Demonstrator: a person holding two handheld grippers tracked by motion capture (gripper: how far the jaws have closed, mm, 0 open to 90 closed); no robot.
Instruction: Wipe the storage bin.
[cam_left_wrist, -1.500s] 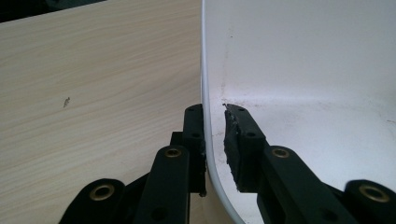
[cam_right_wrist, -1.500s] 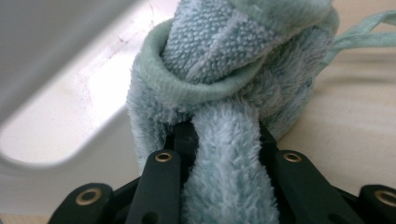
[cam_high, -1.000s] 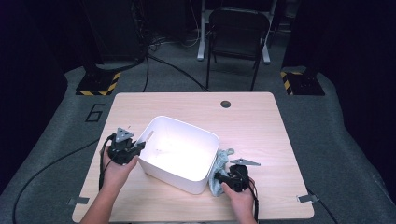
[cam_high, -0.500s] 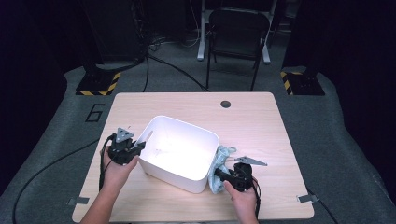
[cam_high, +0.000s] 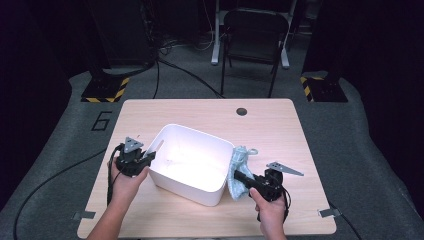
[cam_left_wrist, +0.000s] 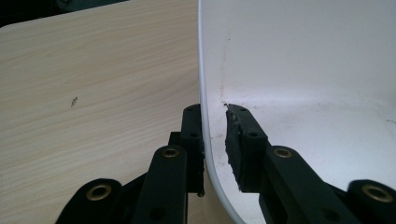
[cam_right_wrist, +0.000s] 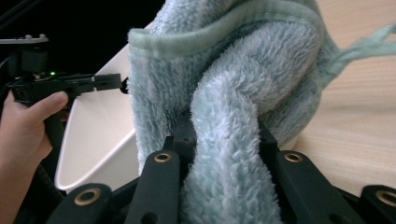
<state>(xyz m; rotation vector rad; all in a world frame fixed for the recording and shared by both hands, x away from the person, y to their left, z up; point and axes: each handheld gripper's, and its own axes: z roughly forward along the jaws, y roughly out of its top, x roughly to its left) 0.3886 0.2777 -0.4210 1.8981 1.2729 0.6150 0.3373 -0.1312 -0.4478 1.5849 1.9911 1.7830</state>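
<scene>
At table centre: white rectangular plastic bin (cam_high: 192, 162) empty, left gripper (cam_left_wrist: 215, 140) pinching its near-left rim | pale blue-green fluffy towel (cam_high: 238, 170) clamped in right gripper (cam_right_wrist: 219, 140), off table beside bin's right wall | left: drop into bin
</scene>
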